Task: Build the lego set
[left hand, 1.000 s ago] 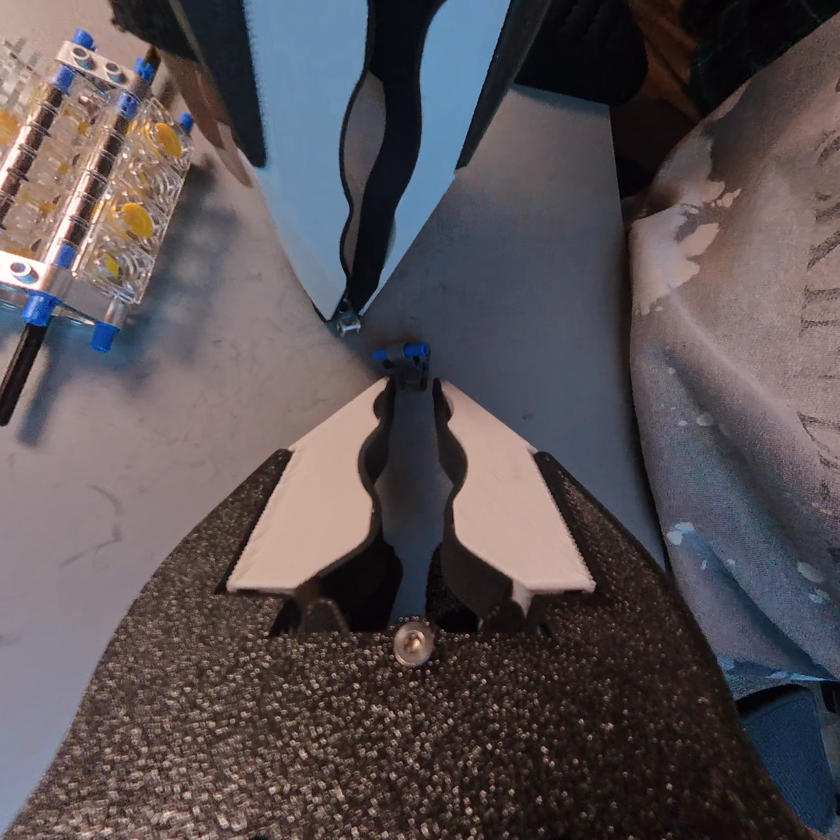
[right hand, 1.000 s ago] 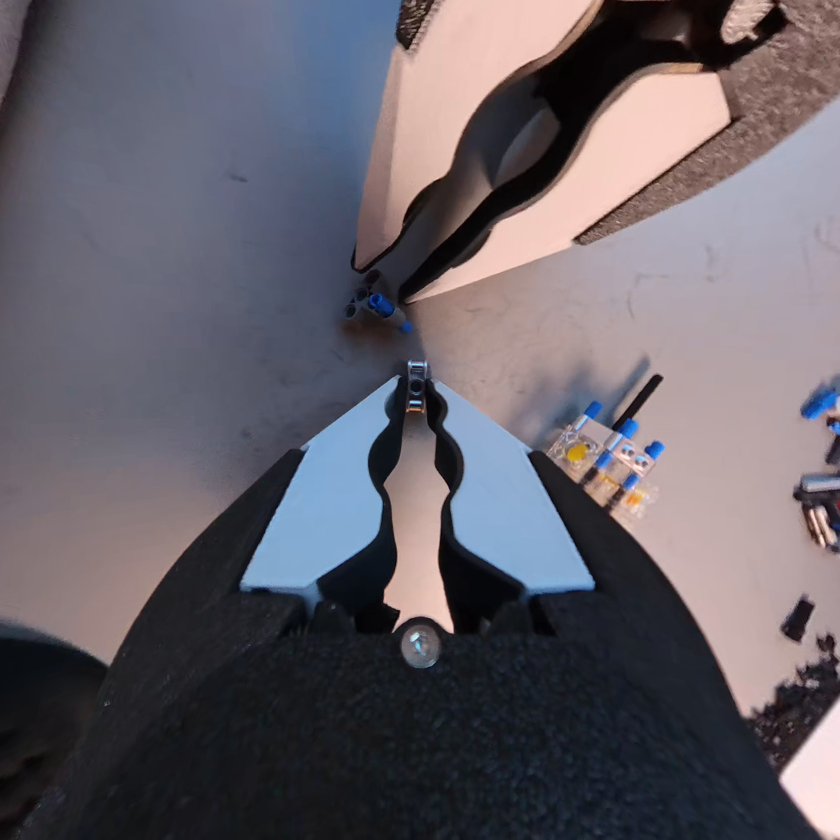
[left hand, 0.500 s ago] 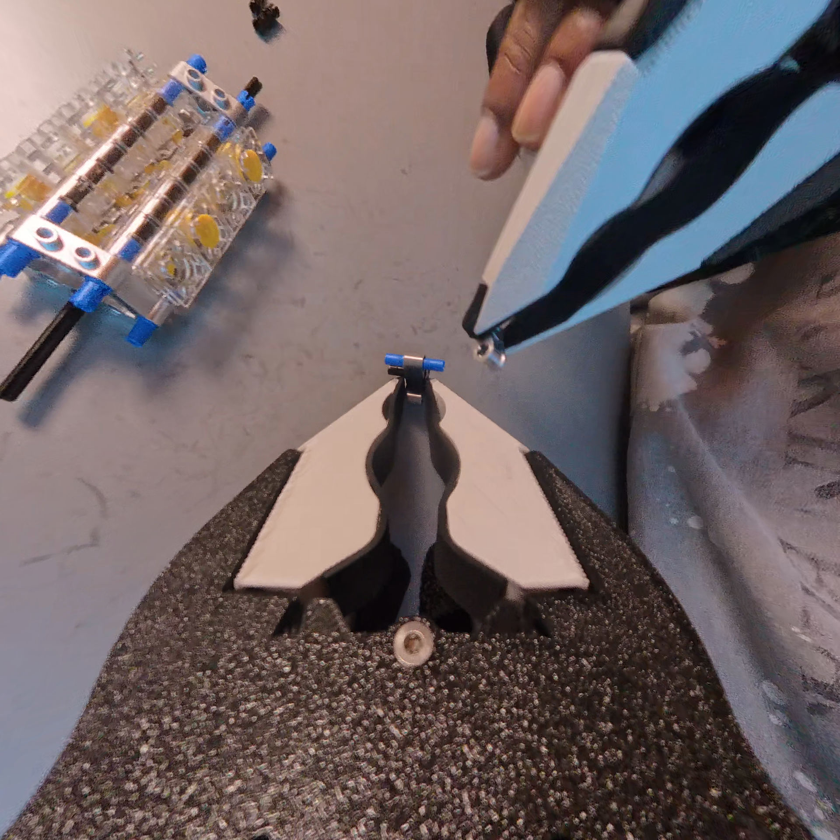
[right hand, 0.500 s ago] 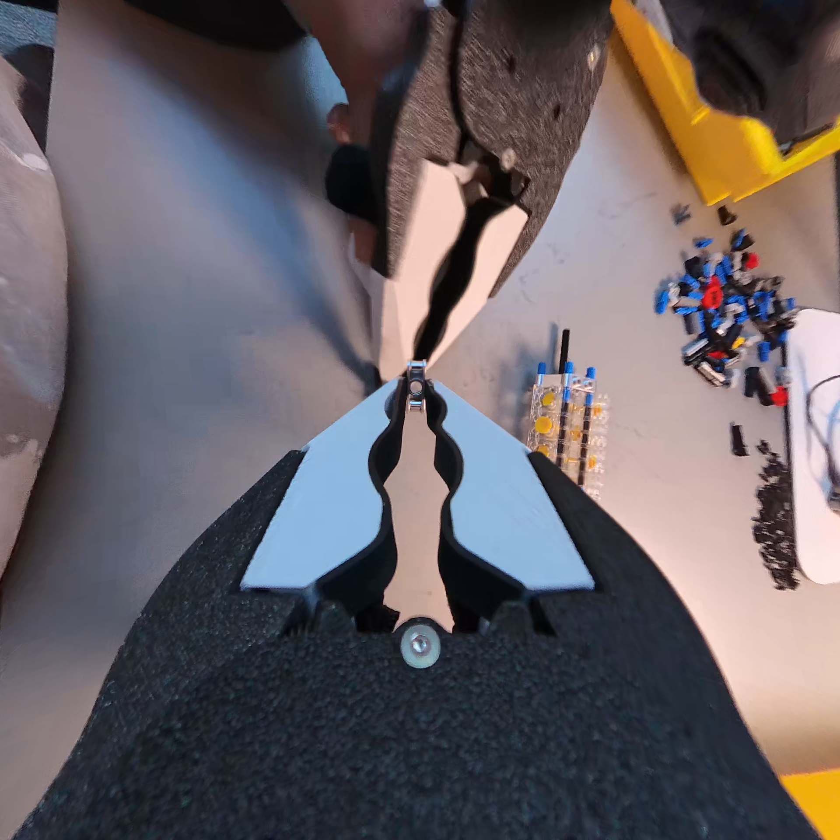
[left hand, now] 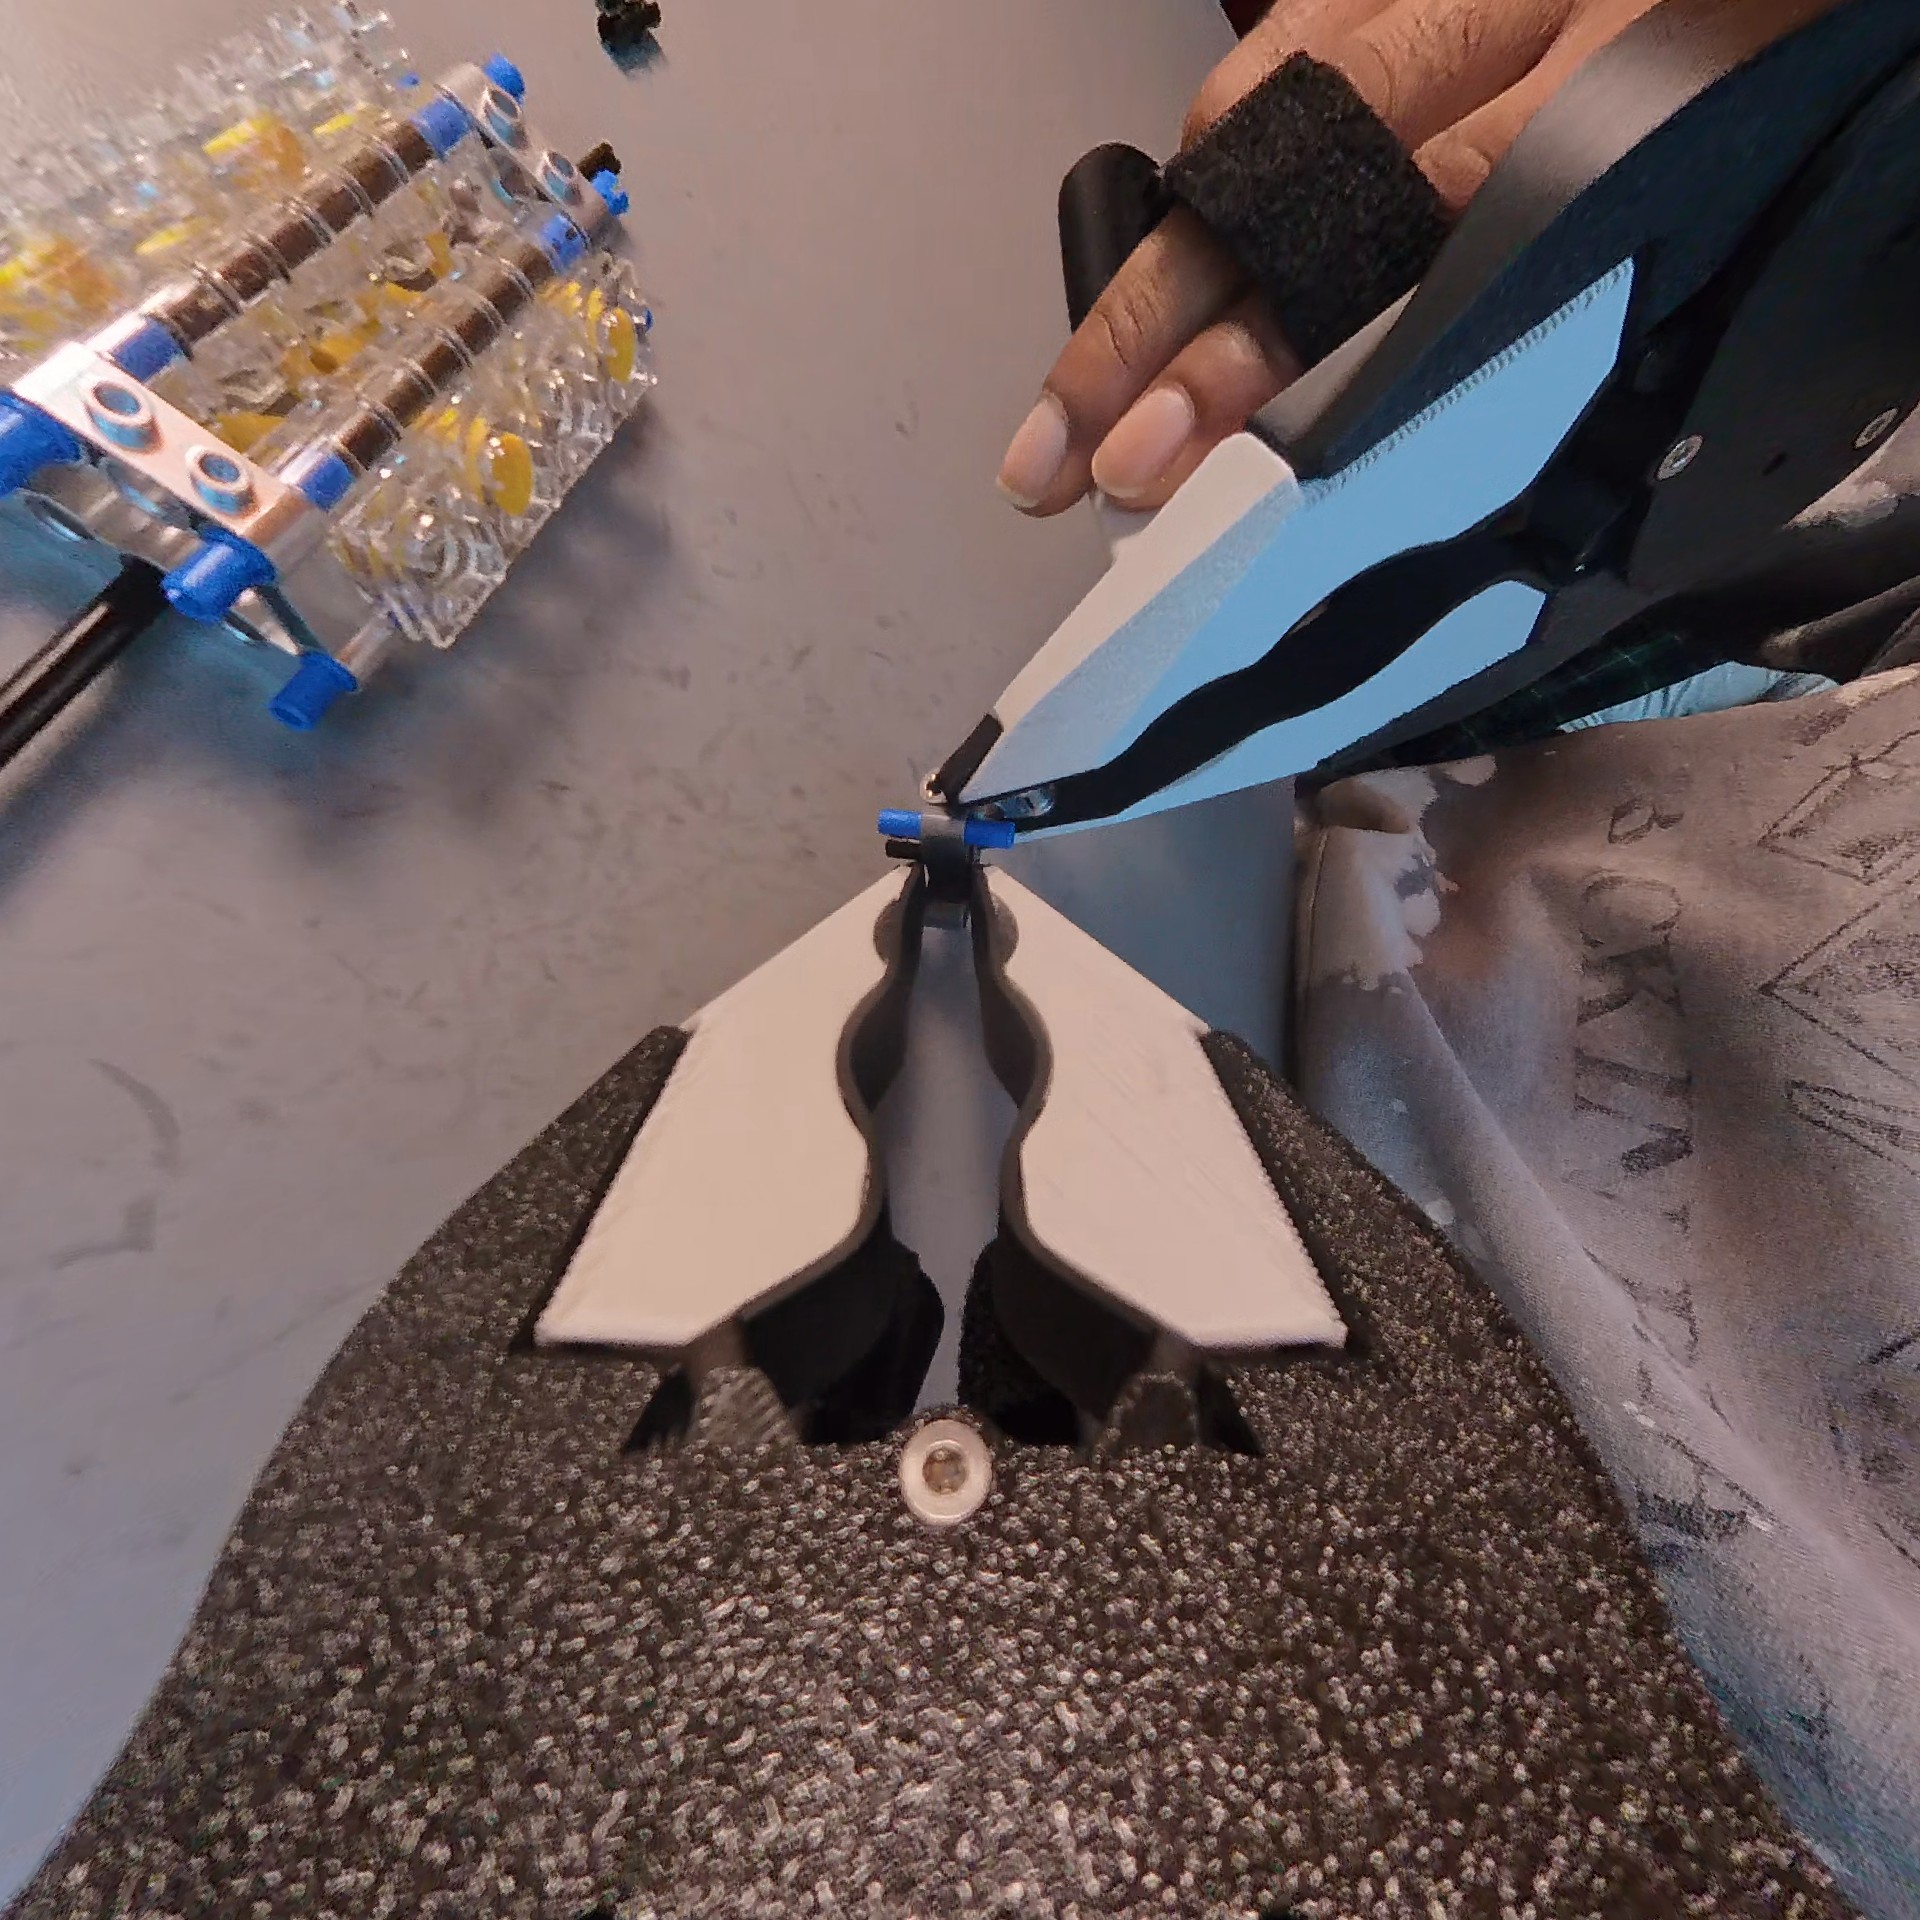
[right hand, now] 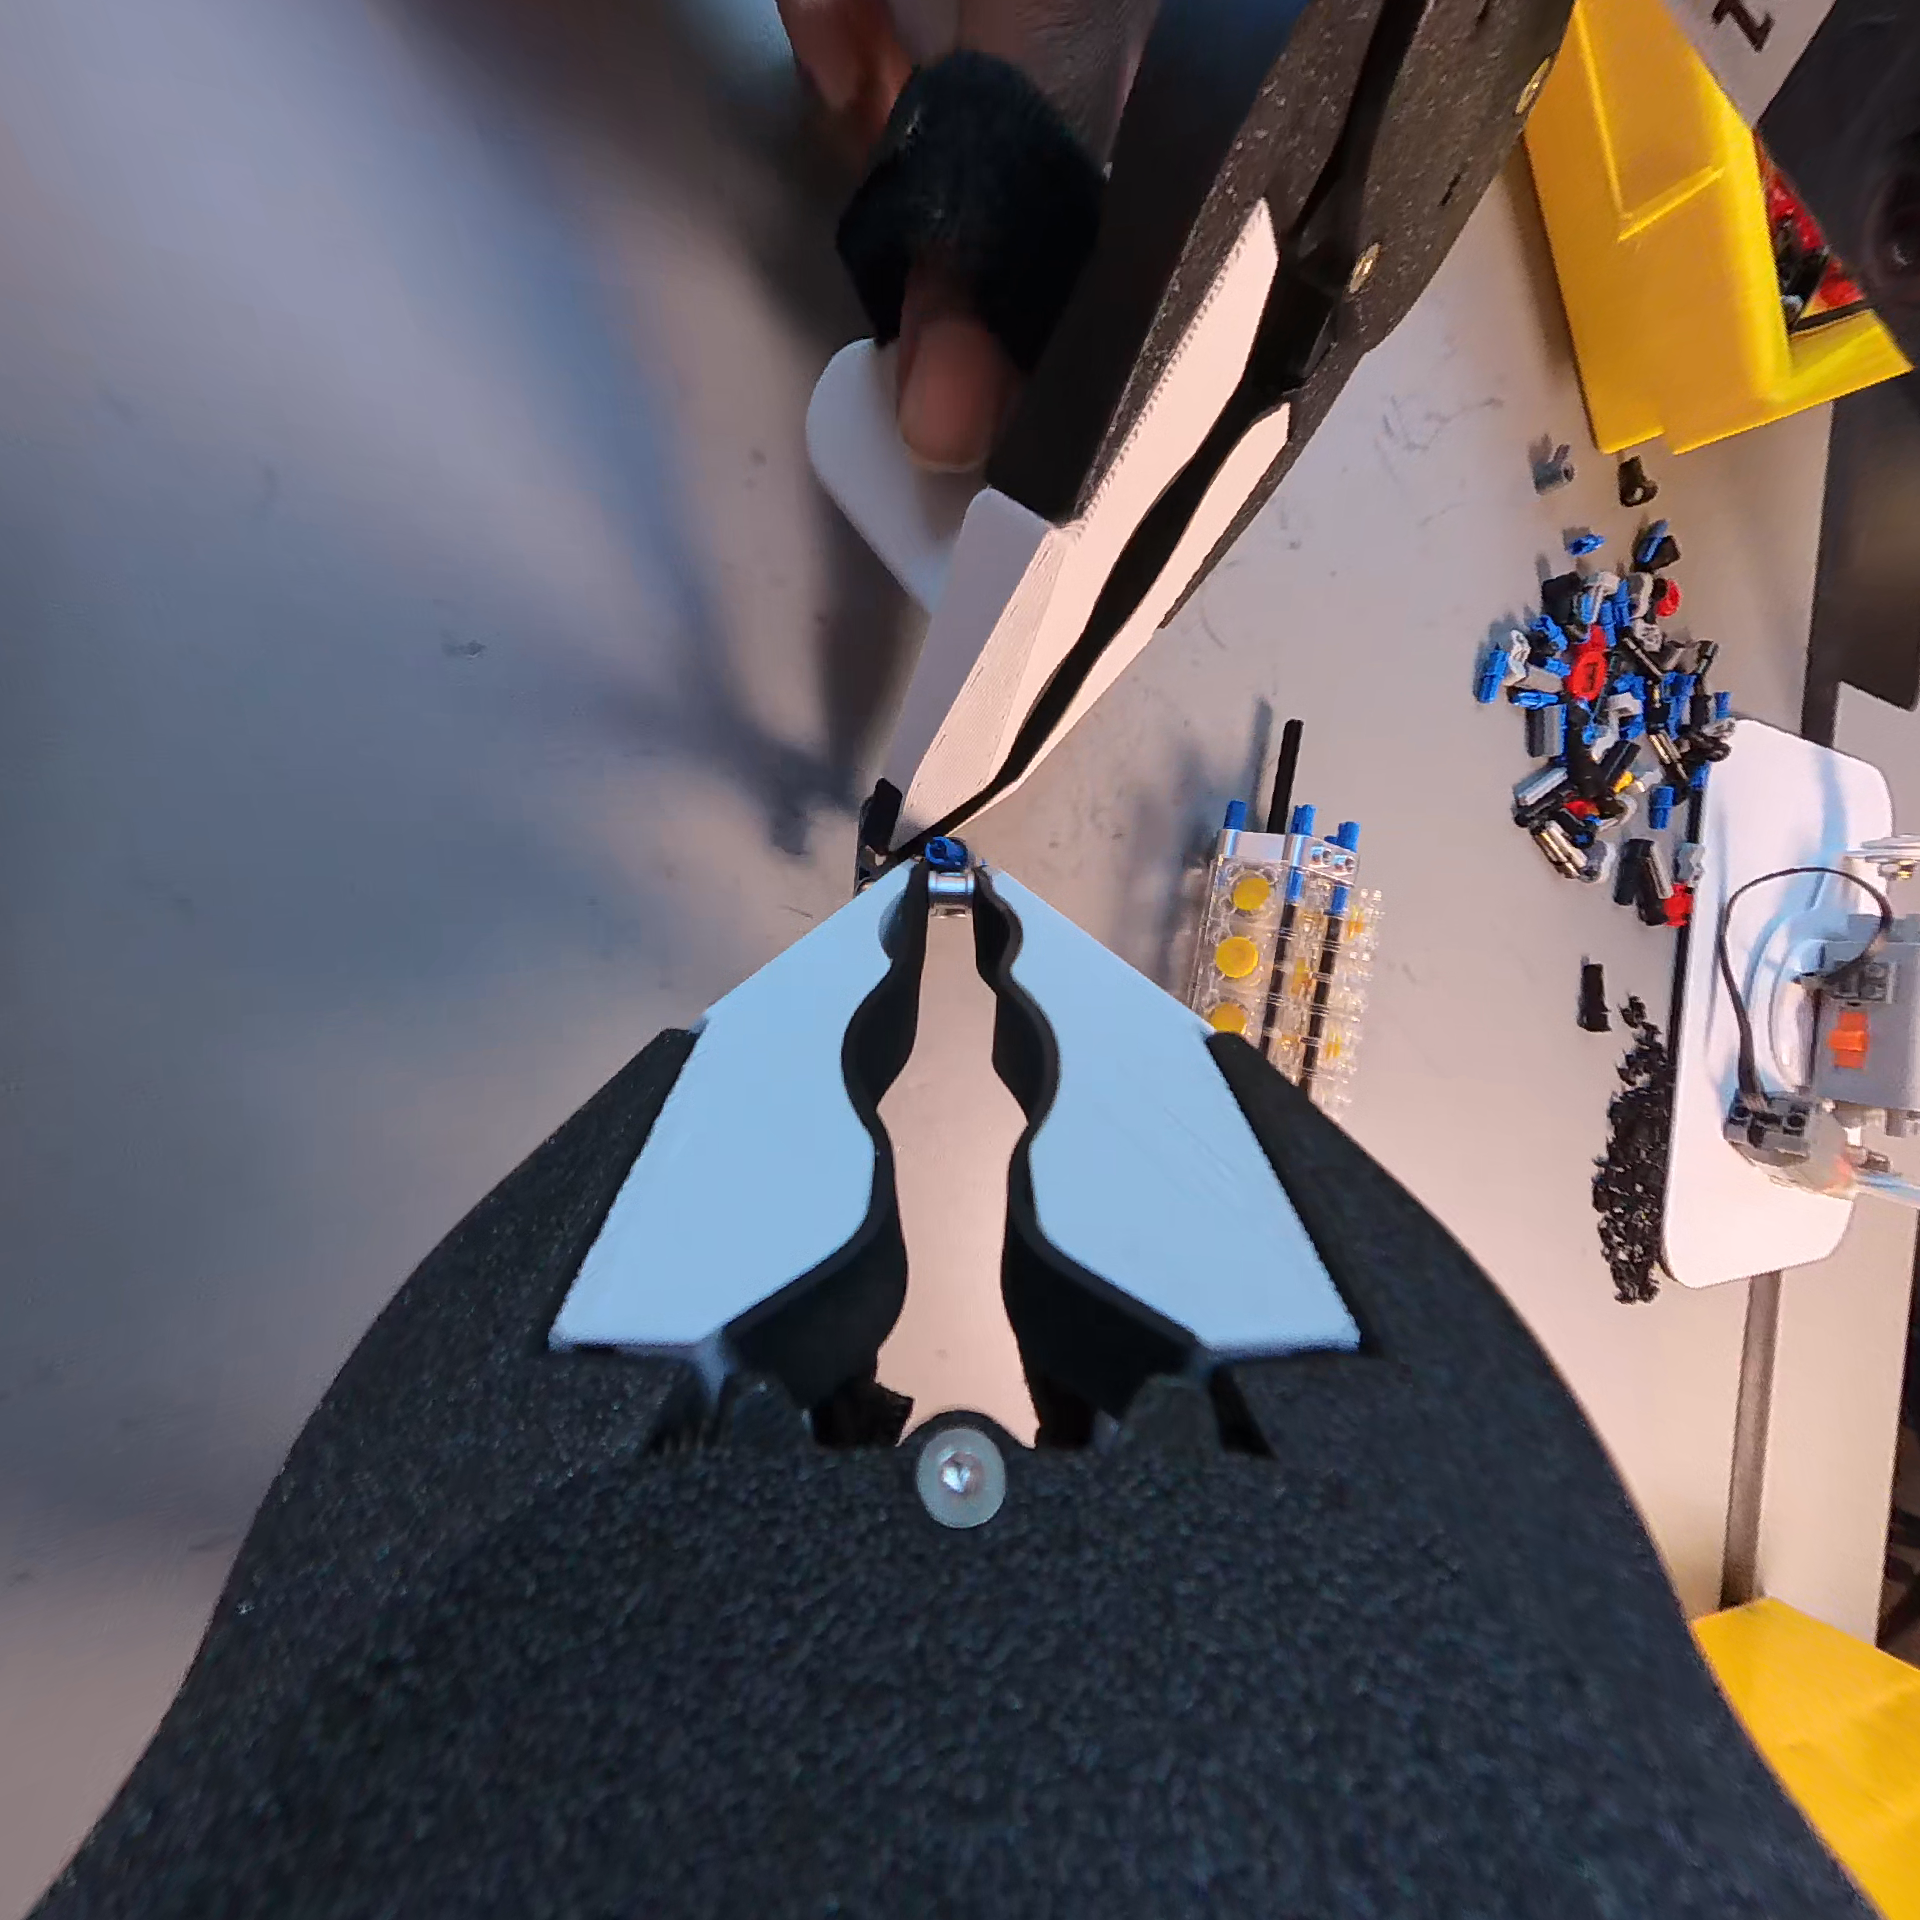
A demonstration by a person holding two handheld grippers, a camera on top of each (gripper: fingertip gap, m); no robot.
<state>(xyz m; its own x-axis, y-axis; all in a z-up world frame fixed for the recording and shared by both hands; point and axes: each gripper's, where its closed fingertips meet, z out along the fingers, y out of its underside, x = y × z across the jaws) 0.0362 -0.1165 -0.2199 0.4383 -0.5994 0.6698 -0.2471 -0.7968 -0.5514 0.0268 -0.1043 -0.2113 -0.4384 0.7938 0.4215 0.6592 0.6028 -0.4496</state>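
My left gripper [left hand: 943,885] is shut on a small dark grey connector with a blue pin [left hand: 943,831] through it, held above the grey table [left hand: 520,935]. My right gripper [right hand: 948,881] is shut on a small light grey connector [right hand: 951,891]. The two are tip to tip. In the left wrist view the right gripper [left hand: 987,798] comes in from the upper right, and its light grey piece [left hand: 1034,800] meets the right end of the blue pin. In the right wrist view the left gripper [right hand: 902,844] comes down from above and the pin's blue end [right hand: 945,852] sits against the light grey piece.
A clear block assembly with yellow discs, black axles and blue pins [left hand: 312,416] lies on the table, also in the right wrist view [right hand: 1288,956]. A pile of small parts [right hand: 1600,707], a yellow bin [right hand: 1683,239] and a white tray with a motor [right hand: 1787,997] lie beyond. Grey cloth [left hand: 1610,1143] lies right. The tips of both grippers are at nearly the same place.
The left gripper closed on the pin connector and lifted it off the table. The right gripper swung round from ahead to the upper right, and the two held pieces came together.
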